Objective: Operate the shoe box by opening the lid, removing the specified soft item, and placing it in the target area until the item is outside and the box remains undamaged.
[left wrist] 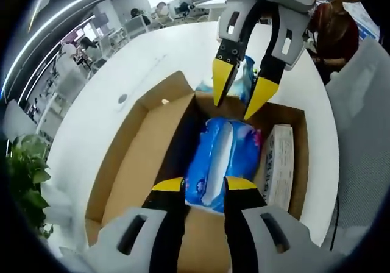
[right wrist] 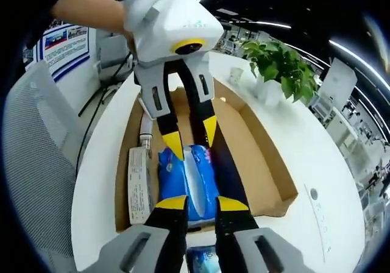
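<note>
The left tool [left wrist: 204, 187] has its yellow-tipped jaws parted, one at each side of the near end of the blue plastic-wrapped soft pack [left wrist: 222, 163], not visibly clamping it. The right tool [right wrist: 202, 205] is likewise released, its jaws spread over the opposite end of the pack [right wrist: 187, 178]. The pack lies inside the open brown cardboard shoe box [left wrist: 131, 163], lid flap folded outward, beside a narrow white carton [left wrist: 278, 163] along one wall. The box sits on a round white counter [left wrist: 109, 84]. A leafy green potted plant [right wrist: 281, 67] stands near the counter's edge.
</note>
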The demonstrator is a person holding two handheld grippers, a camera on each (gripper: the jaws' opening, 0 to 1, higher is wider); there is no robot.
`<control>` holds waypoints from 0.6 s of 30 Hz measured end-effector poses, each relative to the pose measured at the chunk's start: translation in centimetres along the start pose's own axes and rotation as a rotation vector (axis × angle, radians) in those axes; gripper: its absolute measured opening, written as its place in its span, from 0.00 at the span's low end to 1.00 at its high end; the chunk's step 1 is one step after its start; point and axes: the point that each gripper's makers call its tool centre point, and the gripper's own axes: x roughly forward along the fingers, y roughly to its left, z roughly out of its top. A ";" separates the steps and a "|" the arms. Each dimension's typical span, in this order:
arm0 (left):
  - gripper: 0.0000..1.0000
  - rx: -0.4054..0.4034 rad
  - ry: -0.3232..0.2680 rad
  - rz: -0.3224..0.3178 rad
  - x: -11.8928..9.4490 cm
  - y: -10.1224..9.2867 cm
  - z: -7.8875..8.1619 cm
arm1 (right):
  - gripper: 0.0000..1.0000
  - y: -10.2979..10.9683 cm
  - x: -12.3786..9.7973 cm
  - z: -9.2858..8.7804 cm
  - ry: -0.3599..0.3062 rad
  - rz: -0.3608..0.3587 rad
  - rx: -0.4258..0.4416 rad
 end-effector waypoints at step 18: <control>0.13 -0.008 0.027 0.067 1.2 0.9 -1.2 | 0.05 -0.6 2.8 -0.3 0.063 -0.089 -0.108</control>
